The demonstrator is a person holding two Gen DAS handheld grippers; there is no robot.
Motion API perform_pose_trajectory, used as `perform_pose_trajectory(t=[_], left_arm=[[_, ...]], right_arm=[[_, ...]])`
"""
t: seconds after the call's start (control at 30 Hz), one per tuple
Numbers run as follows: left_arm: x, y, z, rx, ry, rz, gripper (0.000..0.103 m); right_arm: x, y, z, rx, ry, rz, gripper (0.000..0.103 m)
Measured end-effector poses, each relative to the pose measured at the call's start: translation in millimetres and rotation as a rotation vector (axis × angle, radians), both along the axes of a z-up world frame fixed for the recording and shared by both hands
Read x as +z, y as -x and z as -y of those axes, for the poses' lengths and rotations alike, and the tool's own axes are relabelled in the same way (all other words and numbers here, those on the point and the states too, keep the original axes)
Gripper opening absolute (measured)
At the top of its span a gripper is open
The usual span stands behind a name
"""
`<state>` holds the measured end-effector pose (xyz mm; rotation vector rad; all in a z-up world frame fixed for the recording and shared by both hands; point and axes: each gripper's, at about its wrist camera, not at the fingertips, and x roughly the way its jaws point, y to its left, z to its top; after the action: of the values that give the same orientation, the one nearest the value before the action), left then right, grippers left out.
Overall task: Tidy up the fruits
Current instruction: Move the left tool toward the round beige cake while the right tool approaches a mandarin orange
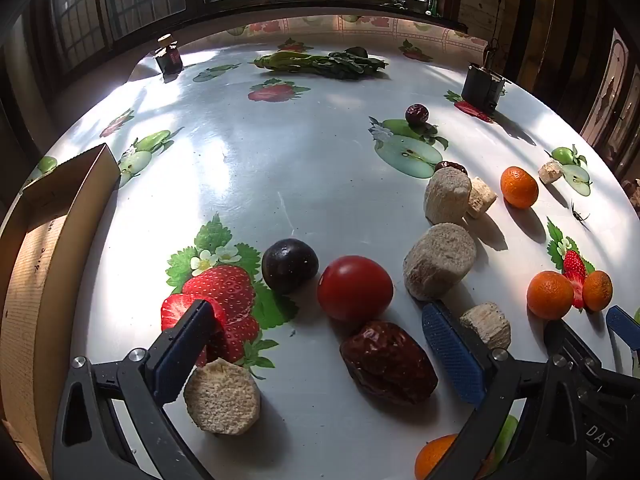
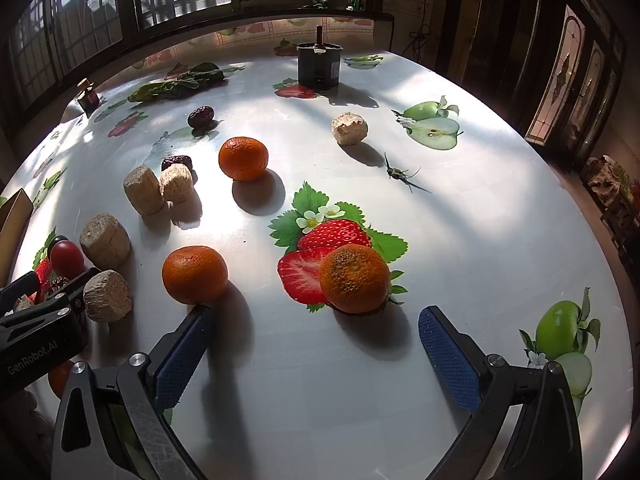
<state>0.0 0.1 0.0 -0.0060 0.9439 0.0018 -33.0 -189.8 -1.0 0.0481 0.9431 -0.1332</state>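
You hold your left hand-held gripper [image 1: 324, 344] wide open, low over the bench [image 1: 256, 160], and nothing is in it. The red tomato [image 1: 354, 289] is the thing to go by here. The dark plum [image 1: 289, 265] sits just to its left, almost touching it. The wrinkly red date [image 1: 387, 362] lies just in front of it, between your two open fingers. These fruits are close together, so my guess is you tip the gripper down at them so you can pick one. The cardboard box [image 1: 48, 240] waits far to the left of the tomato, maybe as the place to put fruit.

The pale round chunks are mixed in with the fruit. One chunk [image 1: 439, 260] sits just right of the tomato, and another [image 1: 222, 397] lies in front and to the left, next to your left finger.

Your right hand-held gripper [image 2: 314, 344] is wide open too and holds nothing. It points at a spotty orange [image 2: 355, 278], well to the right of the tomato. A second orange [image 2: 195, 274] sits between them, by that gripper's left finger.
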Motion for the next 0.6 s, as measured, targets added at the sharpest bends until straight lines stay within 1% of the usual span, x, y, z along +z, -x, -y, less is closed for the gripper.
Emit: perform_pose_trajectory(t=[0.1,0.33,0.43,0.53,0.6], left_arm=[[0.1,0.0,0.0,-0.005,-0.002,-0.002,0.103],[0.3,-4.6,4.2,-0.071,-0.003,-0.048,0.103],[2.0,2.6,-0.7,-0.104,-0.004,-0.068,0.103],[2.4,6.7,-1.6,-0.14,-0.005,-0.093,0.103],[4.9,13.9,-5.3,-0.158,0.028,-0.097,0.103]], right_arm=[[0.0,-0.1,0.0,0.0,0.0,0.0,0.102],[-0.2,0.0,-0.1,0.001,0.0,-0.002,0.102],[0.5,-0.9,1.2,0.027,-0.009,-0.027,0.102],[1.1,-1.6,-0.5,0.008,-0.017,-0.055,0.102],[1.7,-1.6,-2.3,0.005,-0.015,-0.066,0.102]])
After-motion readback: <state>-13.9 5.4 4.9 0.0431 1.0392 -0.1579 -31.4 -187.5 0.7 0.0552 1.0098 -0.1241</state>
